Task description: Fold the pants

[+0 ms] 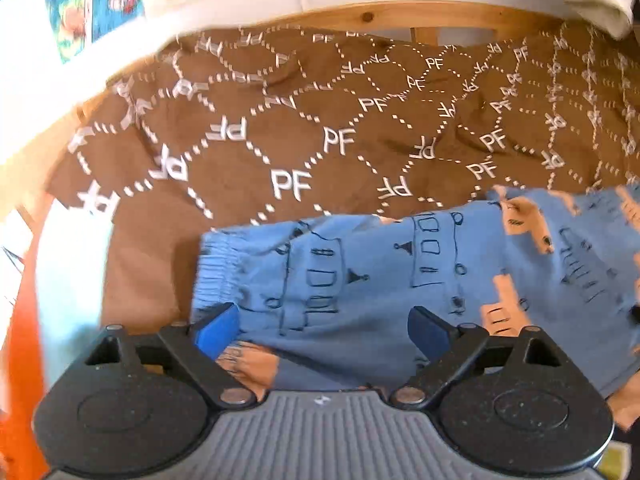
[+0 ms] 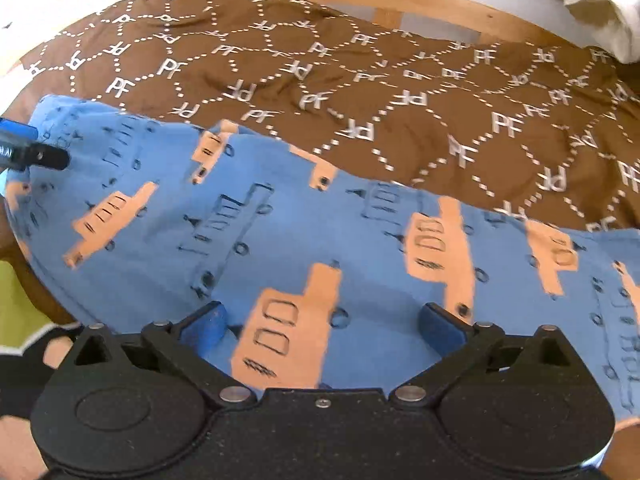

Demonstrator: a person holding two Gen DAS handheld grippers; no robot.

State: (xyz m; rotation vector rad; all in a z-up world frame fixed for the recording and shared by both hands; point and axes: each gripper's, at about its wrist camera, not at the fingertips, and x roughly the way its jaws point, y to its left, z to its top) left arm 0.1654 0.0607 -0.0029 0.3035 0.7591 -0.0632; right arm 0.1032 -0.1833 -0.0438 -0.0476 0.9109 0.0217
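Blue pants (image 1: 380, 280) printed with orange and outlined trains lie flat on a brown bedspread (image 1: 280, 128). In the left wrist view their gathered elastic waistband (image 1: 216, 268) is at the left. My left gripper (image 1: 324, 330) hovers over the waist end, jaws wide apart, with fabric below them and nothing pinched. In the right wrist view the pants (image 2: 320, 232) stretch across the whole width. My right gripper (image 2: 325, 326) stands open above an orange train print, its blue pads clear of the cloth. The left gripper's tip (image 2: 28, 148) shows at the far left edge, over the pants.
The brown bedspread (image 2: 400, 80) carries white "PF" letters and dotted hexagons. A wooden bed frame (image 1: 380, 16) runs along the back by a white wall with colourful posters (image 1: 92, 4). A white cloth bundle (image 2: 600, 12) sits at the back right.
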